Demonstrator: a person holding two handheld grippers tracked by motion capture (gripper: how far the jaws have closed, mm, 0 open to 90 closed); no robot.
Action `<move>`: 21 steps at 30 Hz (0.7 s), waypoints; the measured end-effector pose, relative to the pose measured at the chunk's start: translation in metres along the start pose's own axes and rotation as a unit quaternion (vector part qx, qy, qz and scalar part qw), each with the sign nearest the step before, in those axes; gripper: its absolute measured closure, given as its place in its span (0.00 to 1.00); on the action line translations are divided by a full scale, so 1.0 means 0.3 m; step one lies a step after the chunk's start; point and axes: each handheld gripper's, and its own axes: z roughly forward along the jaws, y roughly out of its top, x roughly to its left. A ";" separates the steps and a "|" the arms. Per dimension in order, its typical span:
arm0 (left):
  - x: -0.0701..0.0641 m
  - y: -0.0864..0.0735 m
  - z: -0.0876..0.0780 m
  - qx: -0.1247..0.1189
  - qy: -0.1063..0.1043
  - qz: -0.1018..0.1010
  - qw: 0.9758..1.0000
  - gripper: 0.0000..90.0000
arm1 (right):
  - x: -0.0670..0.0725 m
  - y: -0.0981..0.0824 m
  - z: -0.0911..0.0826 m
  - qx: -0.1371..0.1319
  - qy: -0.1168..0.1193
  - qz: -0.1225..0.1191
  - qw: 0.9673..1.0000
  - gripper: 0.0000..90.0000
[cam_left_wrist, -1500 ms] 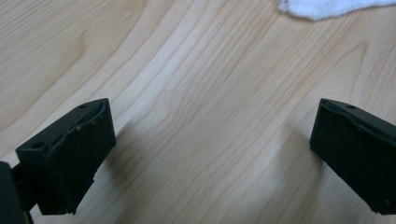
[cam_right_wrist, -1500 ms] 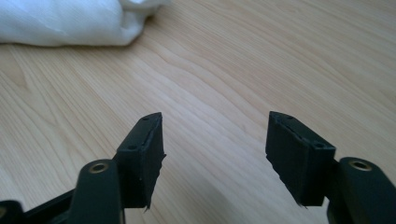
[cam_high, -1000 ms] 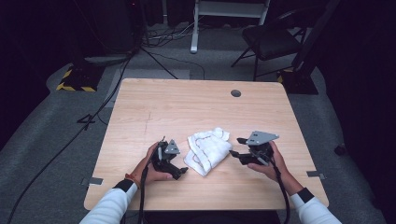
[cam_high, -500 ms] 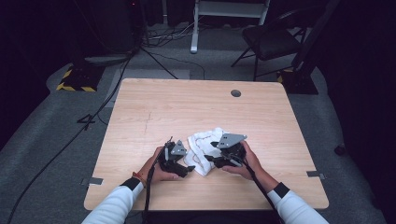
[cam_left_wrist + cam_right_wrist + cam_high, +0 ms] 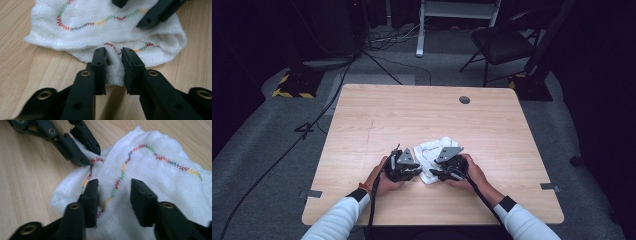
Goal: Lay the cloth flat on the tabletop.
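High view: both hands have come in onto the crumpled white gauze cloth with rainbow zigzag stitching [image 5: 432,156], near the near edge of the light wooden table [image 5: 377,115] | left gripper [image 5: 115,56] has just been closing, now pinching the cloth's edge | right gripper [image 5: 114,187] has been closing, cloth between its jaws, not yet clamped | likely next: lift and spread.

white gauzy cloth [image 5: 100,27], matt wood table [image 5: 422,115]

White cloth [image 5: 105,22] w/ rainbow zigzag stitching; black grippers; light wood-grain table [image 5: 412,115].
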 end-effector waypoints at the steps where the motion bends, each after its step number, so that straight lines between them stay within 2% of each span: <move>1: 0.001 -0.001 -0.001 -0.001 0.001 0.001 1.000 0.87 | -0.002 -0.003 -0.003 0.001 0.003 0.000 1.000 0.76; 2: 0.001 -0.002 -0.002 0.000 0.001 0.002 1.000 0.89 | -0.005 -0.006 -0.007 0.003 0.002 -0.003 1.000 0.81; 3: 0.001 -0.002 -0.002 0.000 0.001 0.002 1.000 0.89 | -0.005 -0.006 -0.007 0.003 0.002 -0.003 1.000 0.81; 4: 0.003 -0.002 -0.003 0.001 0.002 0.006 1.000 0.90 | -0.008 -0.014 -0.015 0.003 0.005 -0.006 1.000 0.88; 7: 0.005 -0.002 -0.006 0.003 0.003 0.008 1.000 0.91 | -0.013 -0.023 -0.030 0.000 0.004 -0.006 1.000 0.94; 14: 0.004 -0.001 -0.011 0.010 0.005 0.012 1.000 0.92 | -0.028 -0.042 -0.085 -0.013 -0.004 -0.007 1.000 0.96; 19: 0.000 0.005 -0.029 -0.002 0.009 0.016 1.000 0.92 | -0.041 -0.056 -0.129 -0.025 -0.011 0.001 1.000 0.96; 21: -0.004 0.012 -0.033 -0.008 0.004 0.011 1.000 0.93 | -0.044 -0.065 -0.151 -0.030 -0.016 0.003 0.999 0.96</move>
